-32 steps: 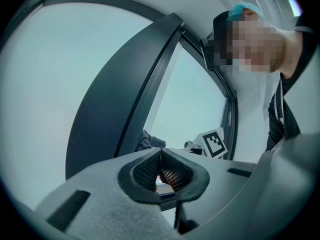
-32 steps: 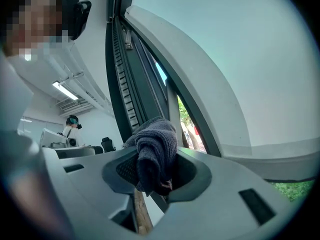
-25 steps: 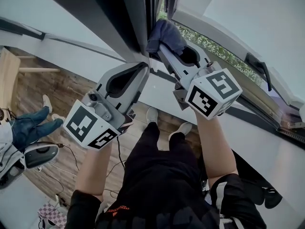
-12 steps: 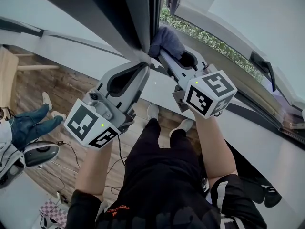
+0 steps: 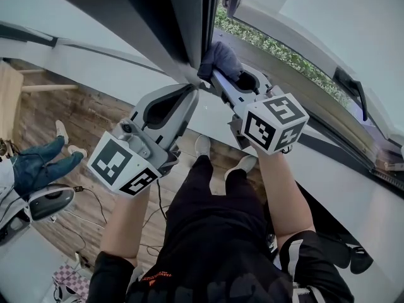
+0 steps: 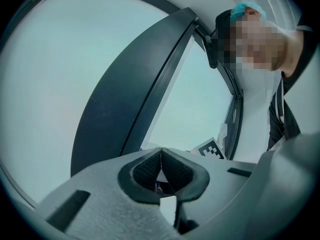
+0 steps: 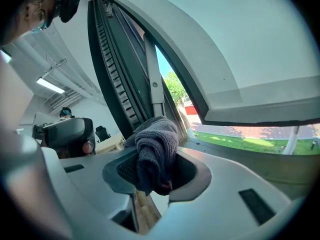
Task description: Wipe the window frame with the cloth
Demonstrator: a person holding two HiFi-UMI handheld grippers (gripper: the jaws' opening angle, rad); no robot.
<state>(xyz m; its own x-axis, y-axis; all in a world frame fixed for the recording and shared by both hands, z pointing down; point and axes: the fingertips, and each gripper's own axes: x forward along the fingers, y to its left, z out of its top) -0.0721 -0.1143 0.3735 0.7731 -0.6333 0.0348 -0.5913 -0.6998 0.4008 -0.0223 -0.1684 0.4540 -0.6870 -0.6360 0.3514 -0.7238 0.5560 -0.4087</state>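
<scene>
A grey-blue cloth (image 5: pixel 218 60) is bunched at the tip of my right gripper (image 5: pixel 218 73), which is shut on it. The cloth presses against the dark window frame (image 5: pixel 189 24) where the upright meets the sill. In the right gripper view the cloth (image 7: pixel 156 149) hangs folded between the jaws, beside the ribbed dark frame rail (image 7: pixel 117 91). My left gripper (image 5: pixel 193 88) is shut with nothing in it, its tip just left of the cloth under the frame. In the left gripper view the jaws (image 6: pixel 160 156) meet, facing the dark frame bar (image 6: pixel 130 99).
The open window sash (image 5: pixel 353 100) with a dark handle stands at the right. Grass and shrubs (image 5: pixel 278 49) show outside. Below are a wooden floor (image 5: pixel 76 118), another person's legs (image 5: pixel 38 166) at left, and a machine (image 5: pixel 44 204).
The right gripper with the cloth has slid a little up and right along the frame. The left gripper has followed slightly.
</scene>
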